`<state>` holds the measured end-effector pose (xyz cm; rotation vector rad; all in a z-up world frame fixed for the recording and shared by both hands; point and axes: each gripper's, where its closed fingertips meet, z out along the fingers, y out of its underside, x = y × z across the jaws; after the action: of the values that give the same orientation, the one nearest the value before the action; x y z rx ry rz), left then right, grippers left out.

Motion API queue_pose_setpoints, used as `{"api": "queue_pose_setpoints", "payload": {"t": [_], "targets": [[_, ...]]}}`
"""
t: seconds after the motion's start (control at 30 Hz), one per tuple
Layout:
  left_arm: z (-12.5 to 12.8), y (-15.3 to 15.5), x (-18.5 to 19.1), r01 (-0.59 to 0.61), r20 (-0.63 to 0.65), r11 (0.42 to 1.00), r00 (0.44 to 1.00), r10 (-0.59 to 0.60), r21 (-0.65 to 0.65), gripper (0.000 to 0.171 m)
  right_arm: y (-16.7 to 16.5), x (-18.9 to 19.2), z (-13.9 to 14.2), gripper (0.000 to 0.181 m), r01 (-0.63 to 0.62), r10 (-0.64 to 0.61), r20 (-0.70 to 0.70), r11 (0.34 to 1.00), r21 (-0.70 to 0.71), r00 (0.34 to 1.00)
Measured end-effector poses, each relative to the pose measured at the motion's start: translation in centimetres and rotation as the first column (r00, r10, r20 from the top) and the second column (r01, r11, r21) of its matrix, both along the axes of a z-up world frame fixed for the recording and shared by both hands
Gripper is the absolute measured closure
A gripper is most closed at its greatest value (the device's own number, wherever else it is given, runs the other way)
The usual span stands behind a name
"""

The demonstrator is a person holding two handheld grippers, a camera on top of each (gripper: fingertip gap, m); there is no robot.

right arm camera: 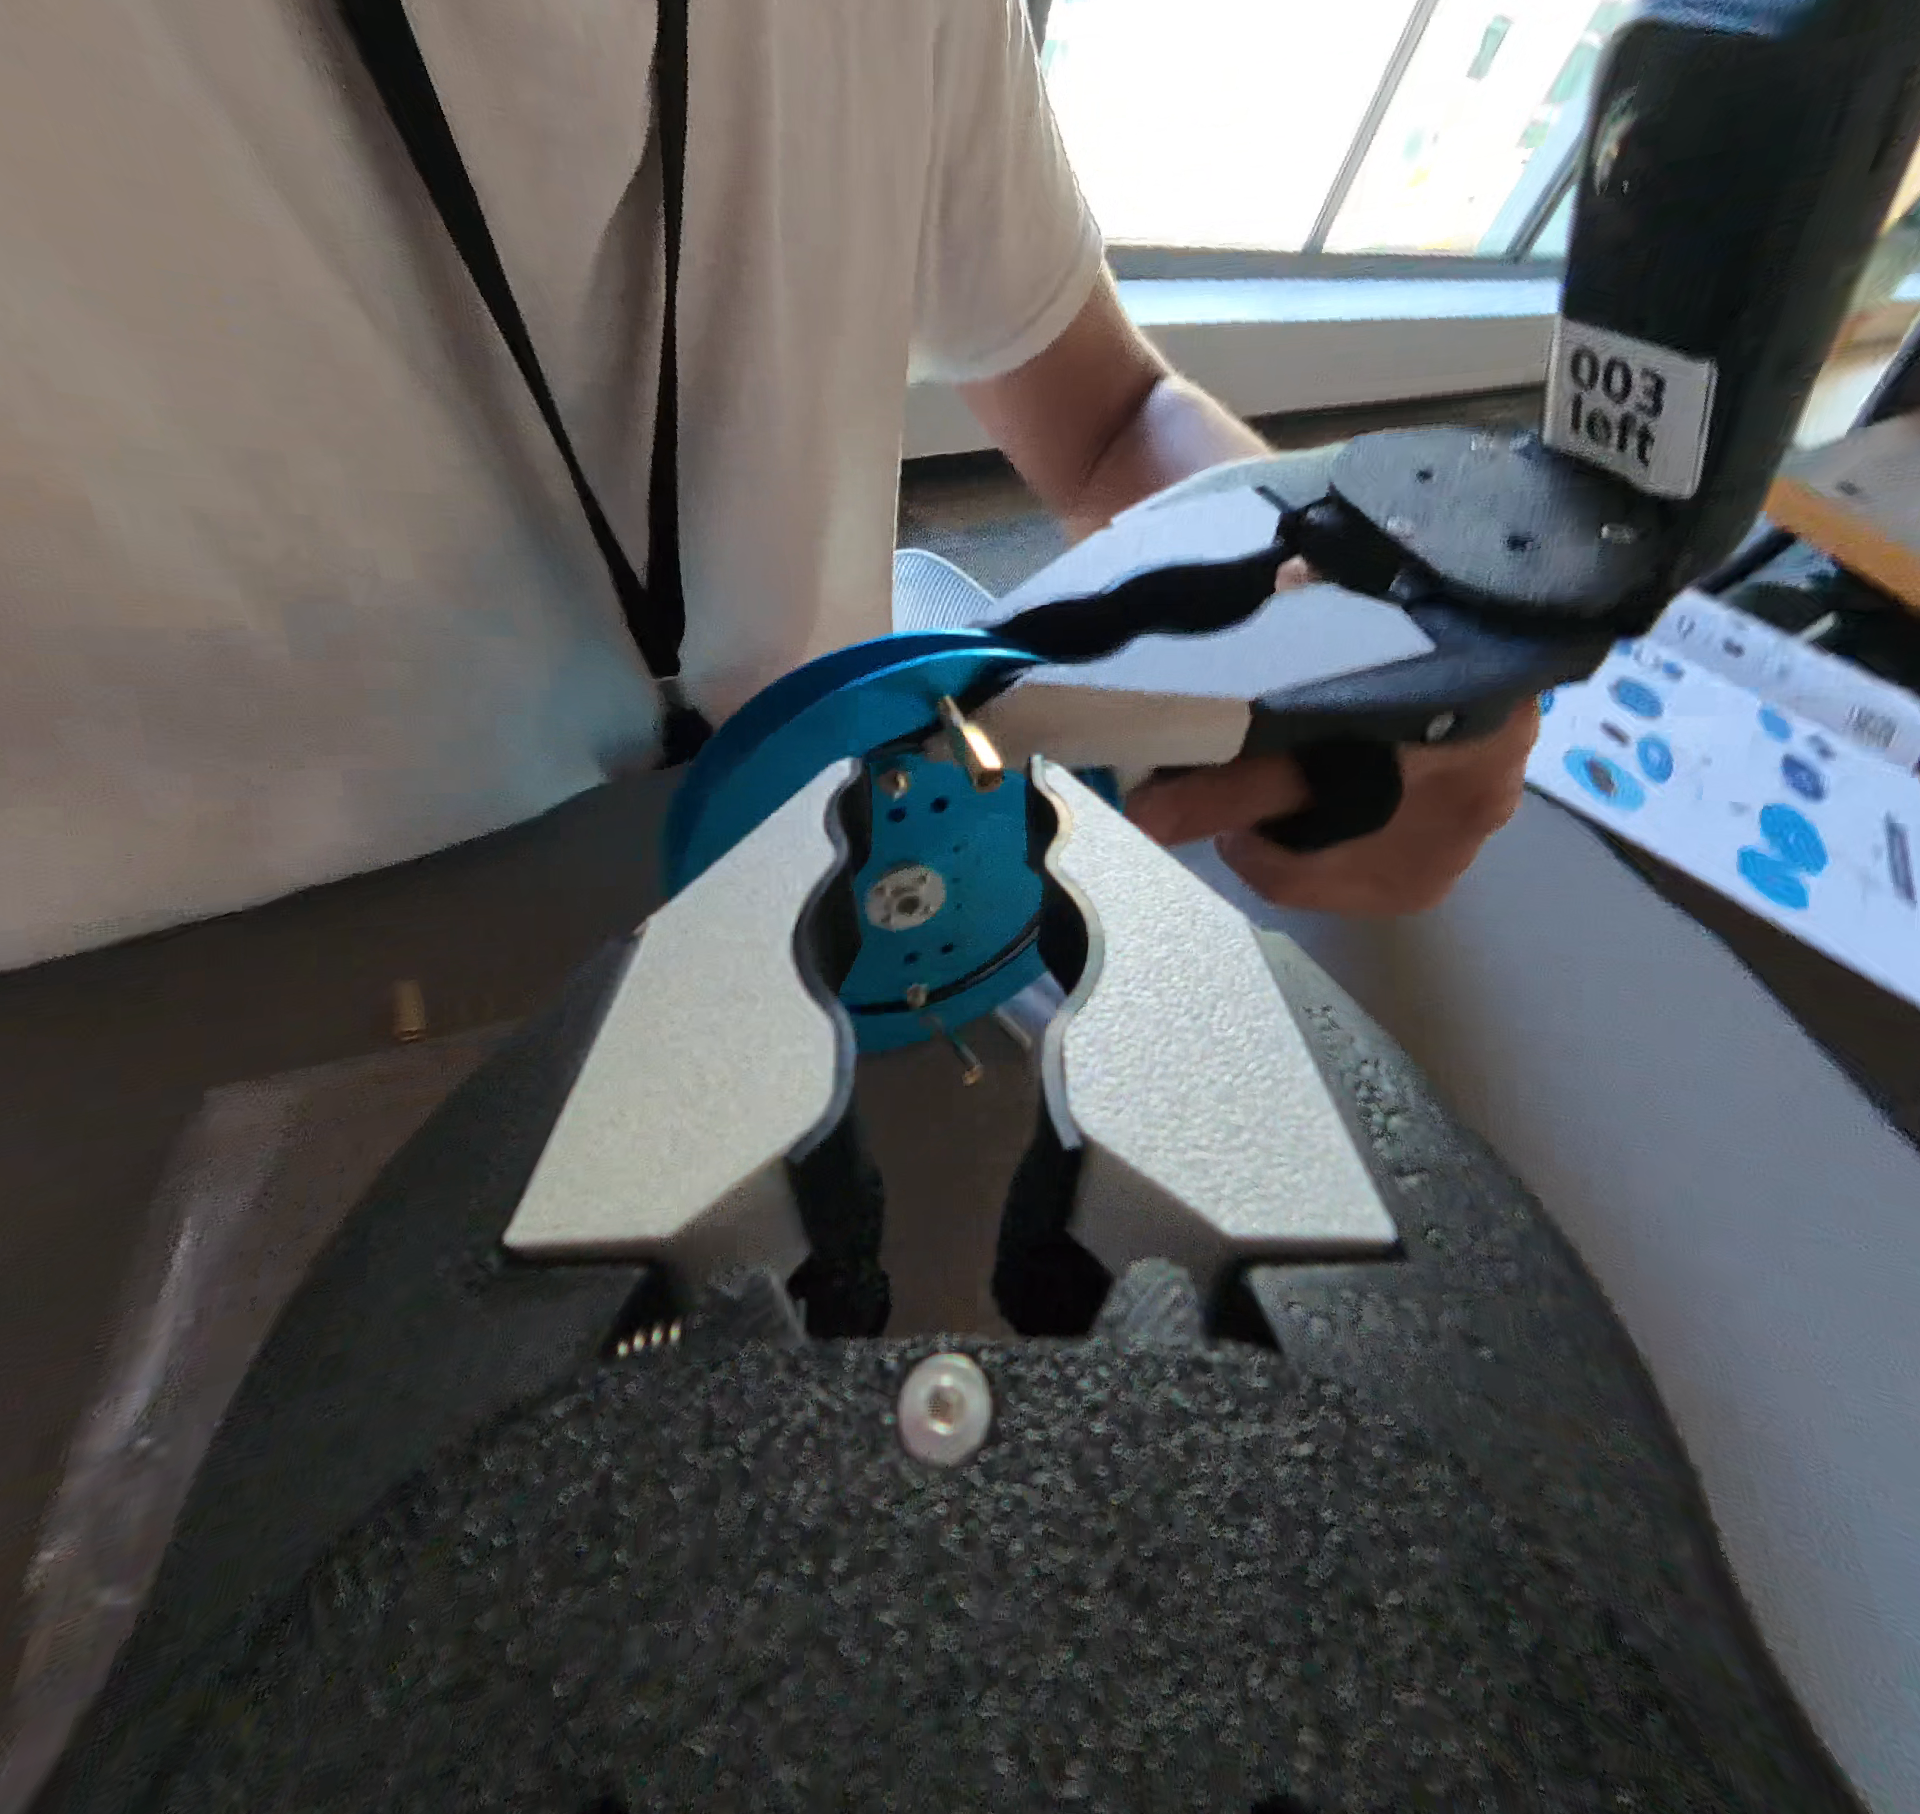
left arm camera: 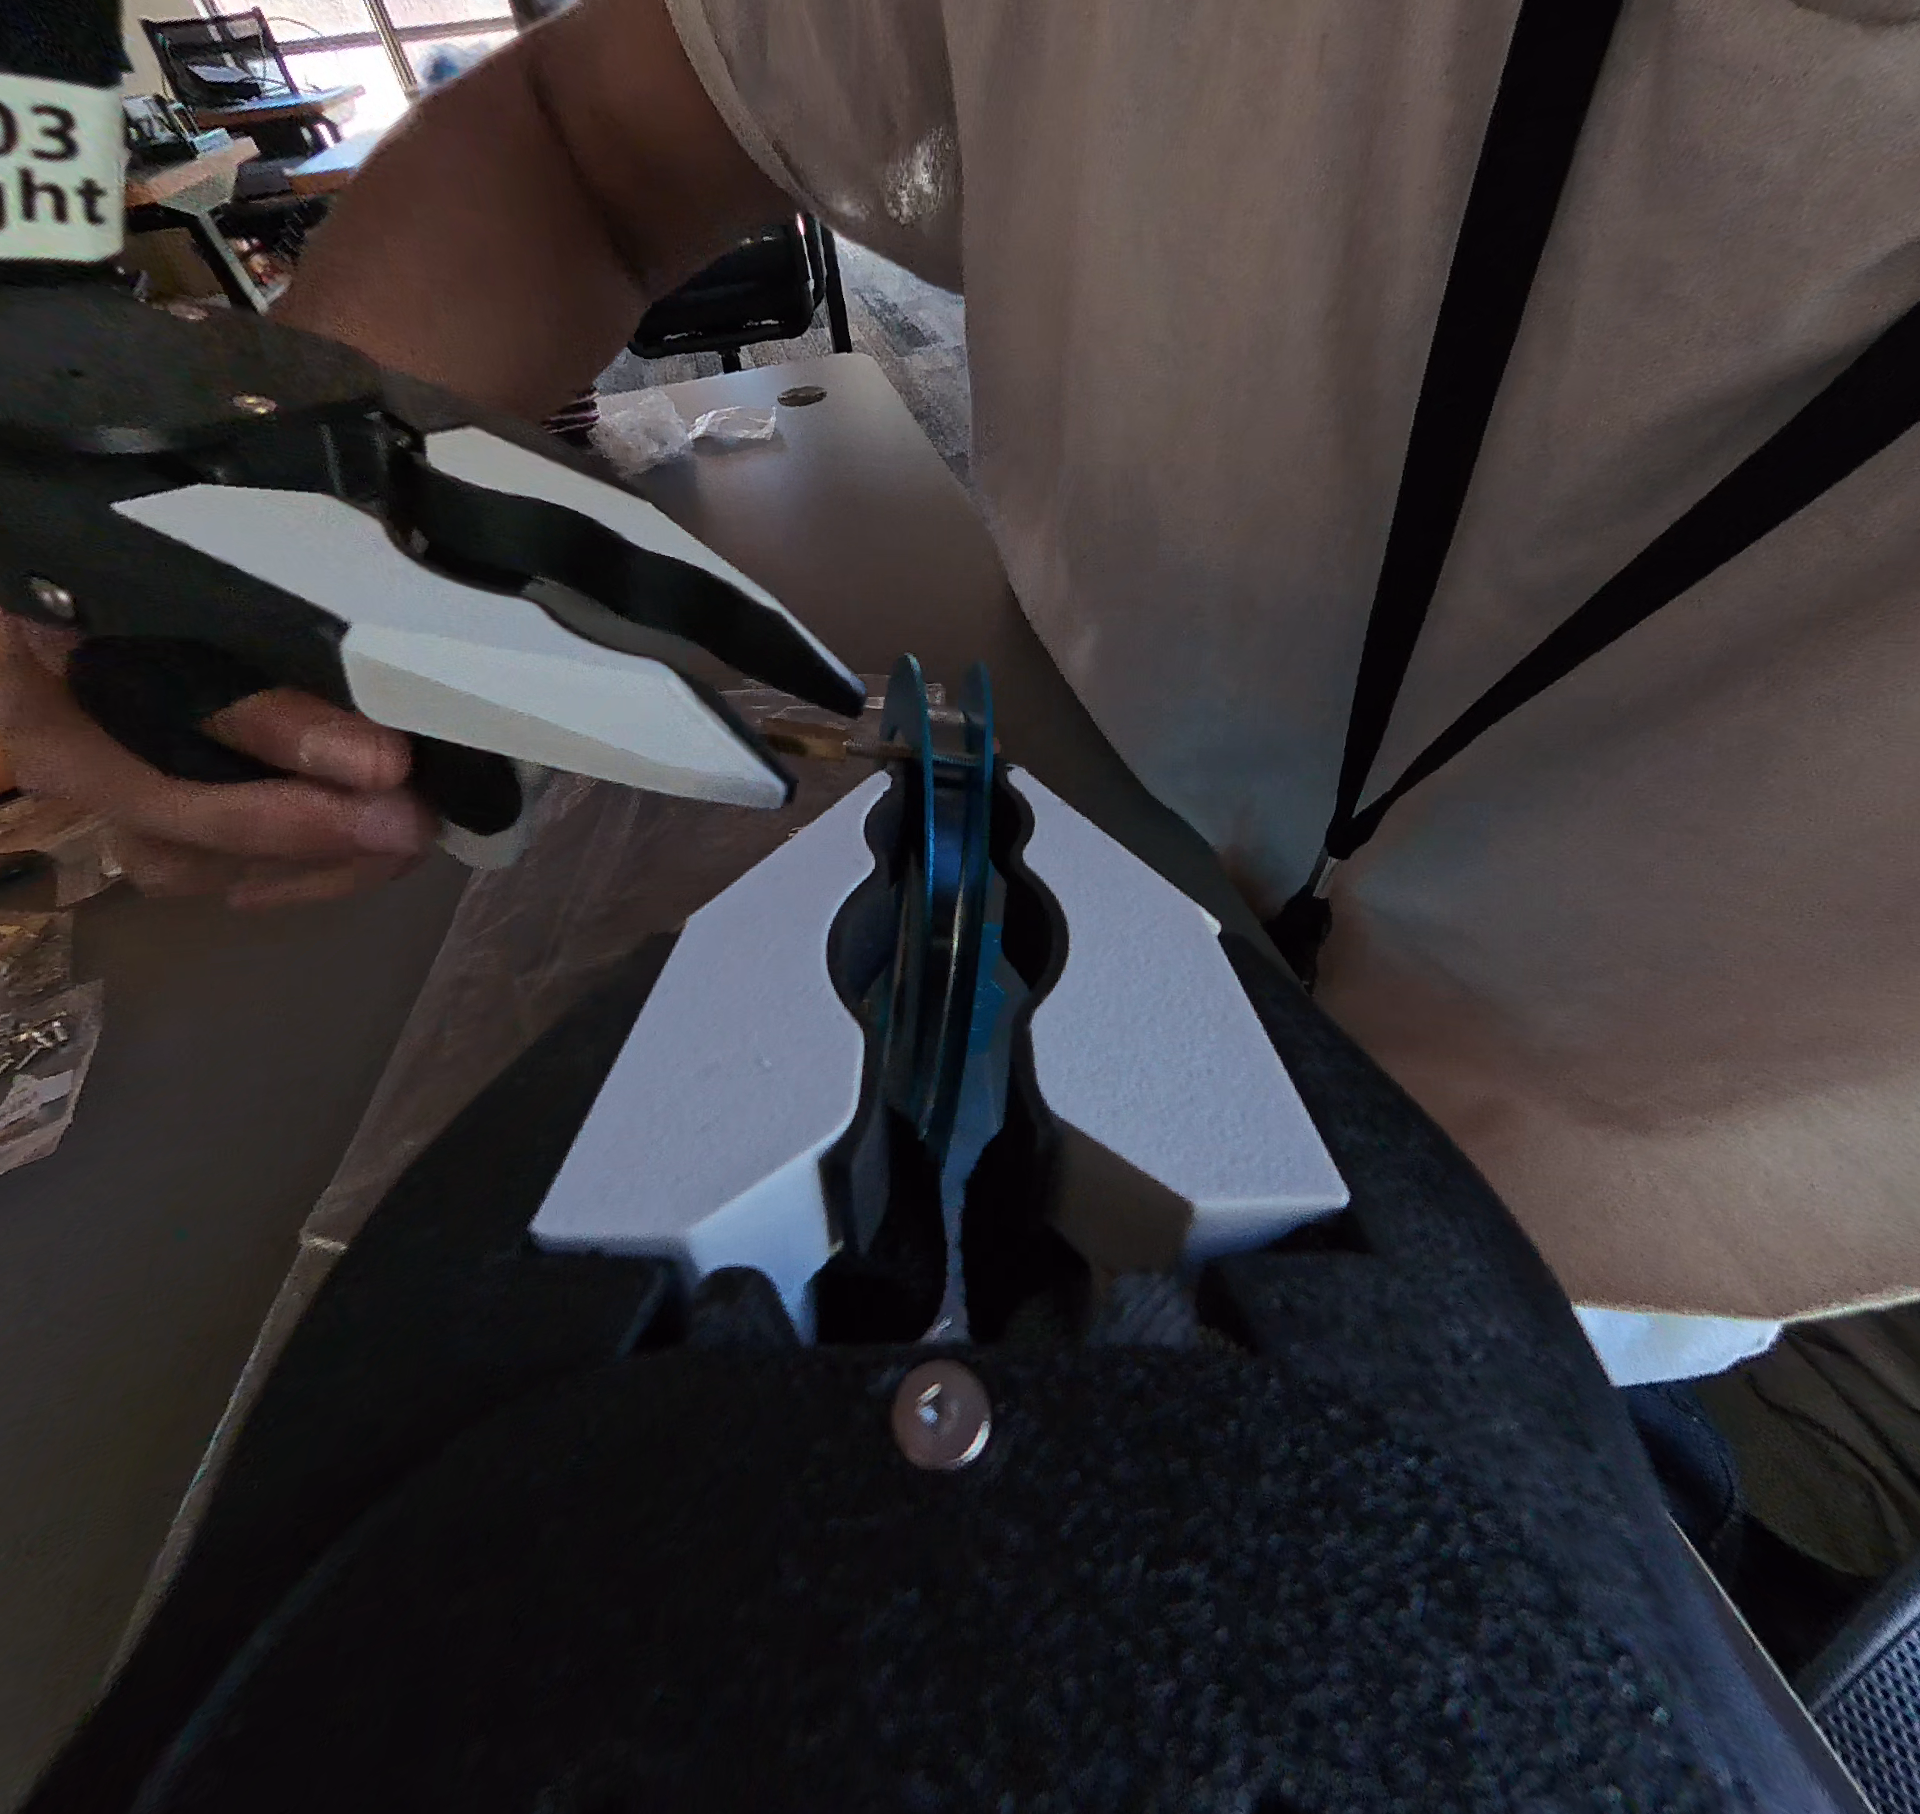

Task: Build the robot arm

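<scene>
A blue metal disc assembly (left arm camera: 940, 891), two round plates edge-on, is clamped between the jaws of my left gripper (left arm camera: 948, 777). In the right wrist view the blue assembly (right arm camera: 935, 871) shows its face with a silver hub, held at its rim by the left gripper (right arm camera: 997, 668). A short brass standoff (right arm camera: 971, 746) sticks out from the plate near its top edge. My right gripper (right arm camera: 945, 772) has its jaws apart on either side of that standoff, not touching it. It comes in from the left in the left wrist view (left arm camera: 821, 746), beside the brass standoff (left arm camera: 795, 738).
A person's torso in a beige shirt with a black lanyard (left arm camera: 1455, 414) is close behind. On the dark table lie a loose brass standoff (right arm camera: 407, 1011), a printed sheet with blue part pictures (right arm camera: 1766, 808), clear plastic bags (left arm camera: 686, 424) and small parts bags (left arm camera: 31, 1047). Left and right tips are no more than a few centimetres apart.
</scene>
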<state>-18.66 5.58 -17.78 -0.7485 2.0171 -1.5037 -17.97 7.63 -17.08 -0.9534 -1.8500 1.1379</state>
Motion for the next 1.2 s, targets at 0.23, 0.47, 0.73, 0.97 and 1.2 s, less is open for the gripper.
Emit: {"api": "queue_pose_setpoints", "payload": {"t": [0.23, 0.47, 0.73, 0.97, 1.2], "targets": [[0.1, 0.3, 0.1, 0.003, -0.01, 1.0, 1.0, -0.003, -0.026, 0.157, 0.2, -0.8, 0.2, 0.174, -0.1, 0.102, -0.008, 0.991, 0.092, 0.995], [0.1, 0.3, 0.4, 0.003, -0.01, 1.0, 1.0, -0.003, -0.026, 0.157, 0.1, -0.3, 0.0, 0.176, -0.053, 0.129, 0.244, 0.955, -0.292, 0.961], [0.1, 0.5, 0.6, -0.018, -0.004, 1.0, 1.0, 0.018, 0.009, 0.157, -0.1, 0.1, 0.1, 0.177, 0.514, 0.482, 0.556, 0.231, -0.826, 0.677], [0.0, 0.3, 0.5, -0.013, -0.002, 1.0, 1.0, 0.013, 0.011, 0.157, 0.6, 0.4, -0.2, 0.158, 0.328, 0.243, 0.558, 0.601, -0.729, 0.793], [0.0, 0.5, 0.3, -0.014, -0.006, 1.0, 1.0, 0.014, -0.001, 0.157, 1.8, 0.6, -0.6, 0.153, -0.02, 0.021, 0.073, 1.0, -0.007, 0.997]]}}
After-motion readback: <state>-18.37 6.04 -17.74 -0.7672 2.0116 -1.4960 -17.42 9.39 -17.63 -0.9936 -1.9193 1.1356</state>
